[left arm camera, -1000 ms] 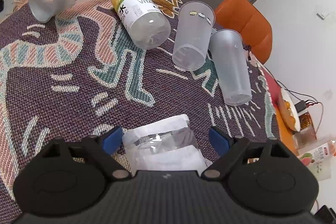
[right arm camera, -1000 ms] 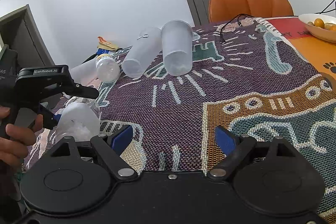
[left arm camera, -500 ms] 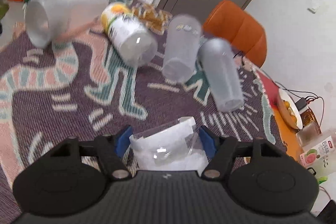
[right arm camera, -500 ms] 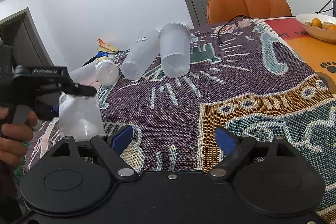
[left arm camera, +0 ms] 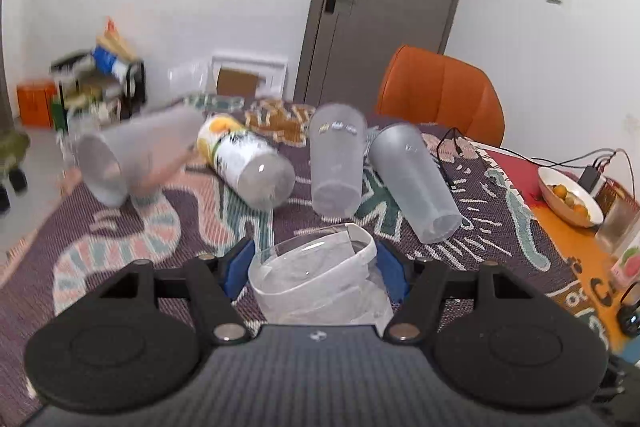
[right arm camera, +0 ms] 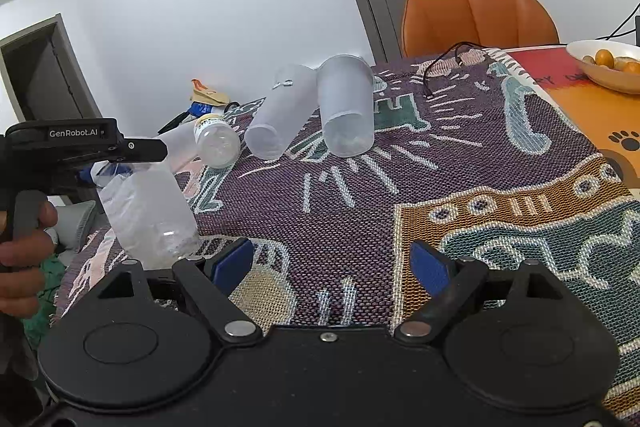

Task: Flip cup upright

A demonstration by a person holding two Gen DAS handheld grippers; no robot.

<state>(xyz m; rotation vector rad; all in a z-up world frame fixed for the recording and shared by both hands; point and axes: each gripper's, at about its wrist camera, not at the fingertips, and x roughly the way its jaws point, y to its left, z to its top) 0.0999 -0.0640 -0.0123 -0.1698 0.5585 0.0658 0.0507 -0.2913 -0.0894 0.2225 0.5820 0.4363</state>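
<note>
Gripping the clear cup (left arm camera: 320, 275) upright near the cloth's (right arm camera: 400, 195) edge.

Clear plastic cup (left arm camera: 320, 279), white paper sleeve round it, pinched at the sides between blue pads (left arm camera: 236, 267) near the rim. Nearly upright, mouth up, tilted slightly left in the right wrist view (right arm camera: 148, 211). Base at the near left edge of the woven cloth (right arm camera: 360, 227); touching it or just above, cannot tell. Crumpled clear film or plastic visible inside. Well apart from the tumbled cups farther back.
</note>
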